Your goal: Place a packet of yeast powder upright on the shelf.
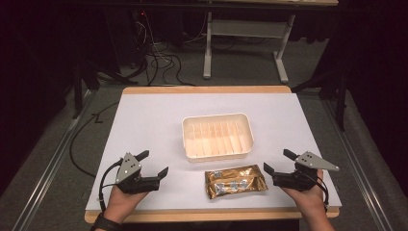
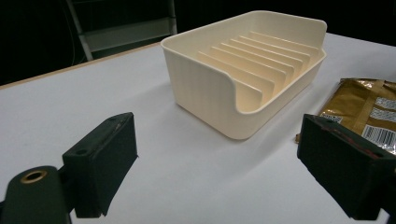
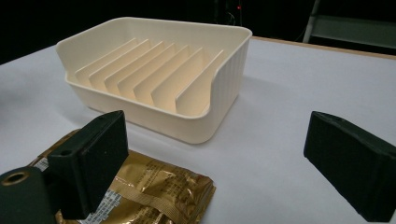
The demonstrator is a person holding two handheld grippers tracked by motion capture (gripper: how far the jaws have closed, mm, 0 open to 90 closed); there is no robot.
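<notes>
From my remote station, the high view places both tongs at the near edge of the desk (image 1: pixel 144 120). The left tongs (image 1: pixel 155 163) sit at 7 o'clock, jaws spread wide and holding nothing. The right tongs (image 1: pixel 279 161) sit at 5 o'clock, jaws likewise spread and unloaded. Between them, toward 6 o'clock, lies the gold foil packet (image 1: pixel 235 180), flat on the desk, just beside the right tongs and apart from the left.

Beyond the packet, at desk centre, stands the cream ribbed tray (image 1: pixel 217 118), its near wall close to the packet without touching.

The left gripper view shows the tray's rounded corner (image 2: pixel 201 84) at 12 o'clock and the packet (image 2: pixel 359 100) at 3 o'clock, cut off by the frame edge and partly behind one jaw. The right gripper view shows the tray (image 3: pixel 229 65) at 11 o'clock with its upright dividers, and the packet (image 3: pixel 163 186) at 7 o'clock, partly hidden behind the near jaw.

The packet's print is too small to read. Beyond the desk, the high view shows a grey frame (image 1: pixel 208 48) and floor cables (image 1: pixel 163 62) in dim light.
</notes>
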